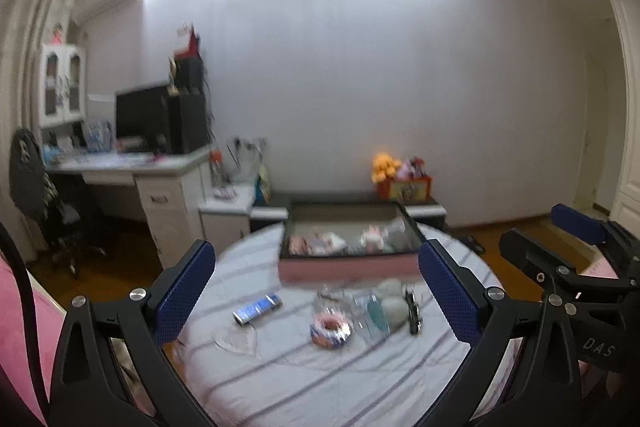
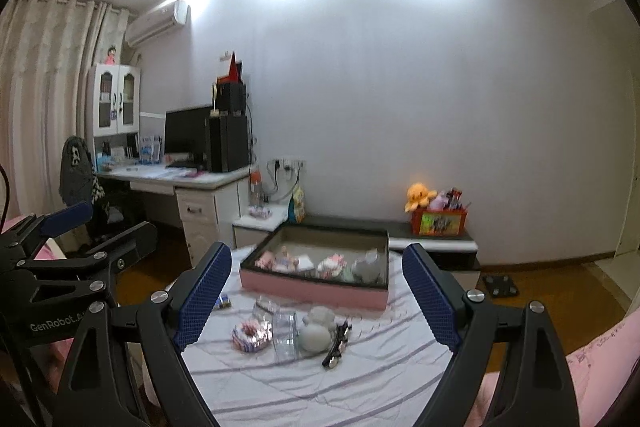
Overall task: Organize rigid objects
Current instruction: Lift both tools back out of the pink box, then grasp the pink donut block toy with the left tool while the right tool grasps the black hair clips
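A pink box [image 1: 348, 269] [image 2: 316, 287] with a dark inner wall holds several small items at the far side of a striped cloth surface [image 1: 304, 379] [image 2: 320, 383]. In front of it lie a blue-and-silver bar [image 1: 256, 309], a pink-and-white round item [image 1: 331, 331] [image 2: 252, 335], a clear plastic piece [image 2: 285, 333], a white rounded figure [image 1: 394, 309] [image 2: 317, 331] and a black clip [image 1: 413, 311] [image 2: 337, 345]. My left gripper [image 1: 316, 299] is open and empty above them. My right gripper [image 2: 316, 303] is open and empty too.
A white desk [image 2: 180, 183] with a monitor [image 2: 188, 135] and a chair [image 2: 80, 179] stand at the left. A low dark bench [image 2: 432, 239] with an orange plush [image 2: 420, 197] and a red box runs along the wall. Pink bedding [image 2: 580, 367] lies at the right.
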`<state>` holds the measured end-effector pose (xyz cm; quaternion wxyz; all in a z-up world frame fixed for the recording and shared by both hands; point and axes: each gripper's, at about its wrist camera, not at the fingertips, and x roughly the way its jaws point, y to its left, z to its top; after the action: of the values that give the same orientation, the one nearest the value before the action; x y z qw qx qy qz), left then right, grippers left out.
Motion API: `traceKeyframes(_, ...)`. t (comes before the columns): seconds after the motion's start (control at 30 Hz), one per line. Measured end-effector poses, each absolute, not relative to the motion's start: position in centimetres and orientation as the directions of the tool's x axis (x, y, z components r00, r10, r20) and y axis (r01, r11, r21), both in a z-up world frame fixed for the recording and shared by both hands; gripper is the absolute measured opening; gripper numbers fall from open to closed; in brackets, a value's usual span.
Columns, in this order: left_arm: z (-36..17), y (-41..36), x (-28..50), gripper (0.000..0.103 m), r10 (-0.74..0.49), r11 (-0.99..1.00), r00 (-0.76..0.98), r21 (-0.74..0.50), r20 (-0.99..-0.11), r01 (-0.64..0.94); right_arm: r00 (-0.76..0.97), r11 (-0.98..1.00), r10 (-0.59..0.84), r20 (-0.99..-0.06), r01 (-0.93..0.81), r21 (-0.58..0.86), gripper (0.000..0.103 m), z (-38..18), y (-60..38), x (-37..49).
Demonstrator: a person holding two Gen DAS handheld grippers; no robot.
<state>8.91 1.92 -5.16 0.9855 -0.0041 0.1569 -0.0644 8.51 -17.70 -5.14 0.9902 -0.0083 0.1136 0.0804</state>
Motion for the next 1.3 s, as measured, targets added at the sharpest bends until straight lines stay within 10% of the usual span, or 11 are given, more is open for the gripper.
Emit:
traceKeyframes(0.4, -16.7, 0.9, 18.0, 0.103, -0.135, 0.991, 0.757, -0.076, -0.640, 0.112, 0.829, 0.987, 0.163, -0.535, -0.139, 0.085, 0.089, -16.2, -20.1, 17.7)
traceKeyframes(0.87, -23.6, -0.4, 25.4, 0.102, -0.094, 0.993, 0.626, -0.025, -0.774, 0.119, 0.739, 0.987, 0.159, -0.654, -0.100, 0.126, 0.089, -21.7, -22.1, 22.7)
traceKeyframes(0.97, -24.0, -1.0, 26.3, 0.097, -0.087, 0.990, 0.611, -0.001, -0.787, 0.140, 0.730, 0.987, 0.159, -0.665, -0.095, 0.132, 0.089, -22.0, -22.5, 23.3)
traceKeyframes(1.1, -23.5, -1.1, 26.3, 0.053, -0.094, 0.985, 0.637, 0.020, -0.765, 0.169, 0.719, 0.988, 0.151, -0.678, -0.085, 0.130, 0.089, -22.3, -22.8, 23.7)
traceKeyframes(1.3, -23.0, 0.1, 25.1, 0.053, -0.100, 0.987, 0.653, 0.006, -0.750, 0.158, 0.679, 0.984, 0.178, -0.712, -0.126, 0.126, 0.089, -22.5, -21.6, 25.3)
